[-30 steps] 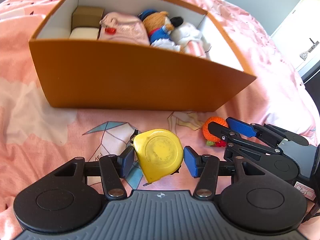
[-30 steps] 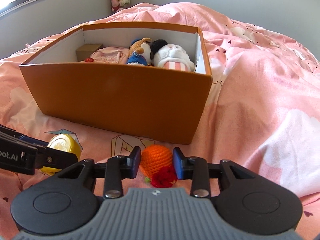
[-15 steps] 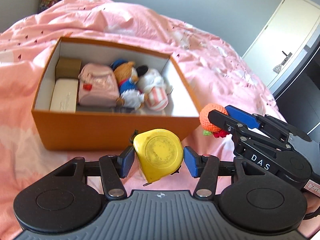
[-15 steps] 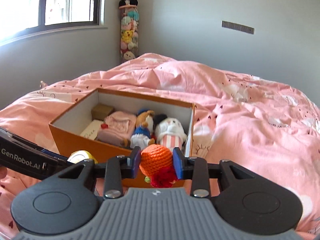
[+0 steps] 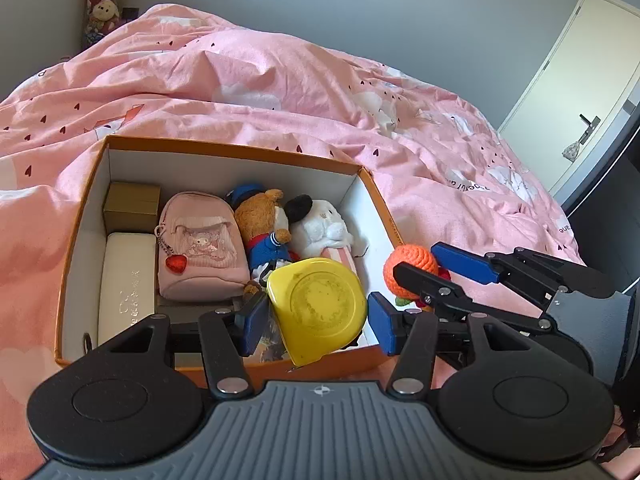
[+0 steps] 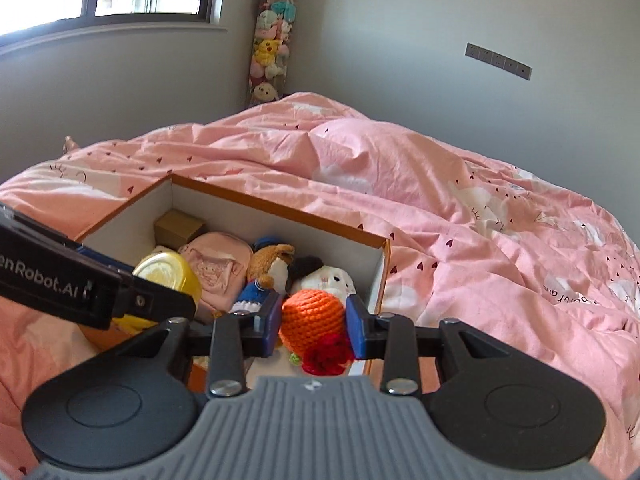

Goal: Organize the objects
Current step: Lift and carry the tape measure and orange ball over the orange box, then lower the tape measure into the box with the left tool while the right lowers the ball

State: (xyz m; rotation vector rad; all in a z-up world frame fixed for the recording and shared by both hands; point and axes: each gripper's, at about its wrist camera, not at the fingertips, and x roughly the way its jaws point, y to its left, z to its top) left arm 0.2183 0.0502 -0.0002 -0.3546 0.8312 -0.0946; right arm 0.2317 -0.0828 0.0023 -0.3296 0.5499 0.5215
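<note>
- Two grippers, two loads, both hanging over the box, so the step in hand looks like the drop-off.
- Left wrist view: the left gripper (image 5: 316, 316) is clamped on the yellow tape measure (image 5: 318, 310), held flat-face-up above the near right part of the orange box (image 5: 224, 148).
- Same view: the box is already pretty full. White case (image 5: 126, 280) and gold box (image 5: 132, 208) sit on the left, then the pink pouch (image 5: 200, 248), the bear (image 5: 262, 228) and the white plush (image 5: 324, 226).
- Free floor seems to be the near strip under the tape and the slot along the right wall. I'd lower the tape into that near strip before letting go, since it's hard and would probably bounce off the plushies.
- Also here: the right gripper (image 5: 416, 268) sits just beside, to the right, over the right wall.
- Right wrist view: the right gripper (image 6: 312, 320) is squeezed shut on the crochet orange (image 6: 314, 316), with its red bit dangling below. It hangs over the near right corner of the box (image 6: 280, 204).
- It's soft, so a short drop next to the plush (image 6: 332, 280) should be fine.
- Tape (image 6: 168, 276) and the left gripper's arm are close on the left, so I'd release one at a time to avoid bumping tools.
</note>
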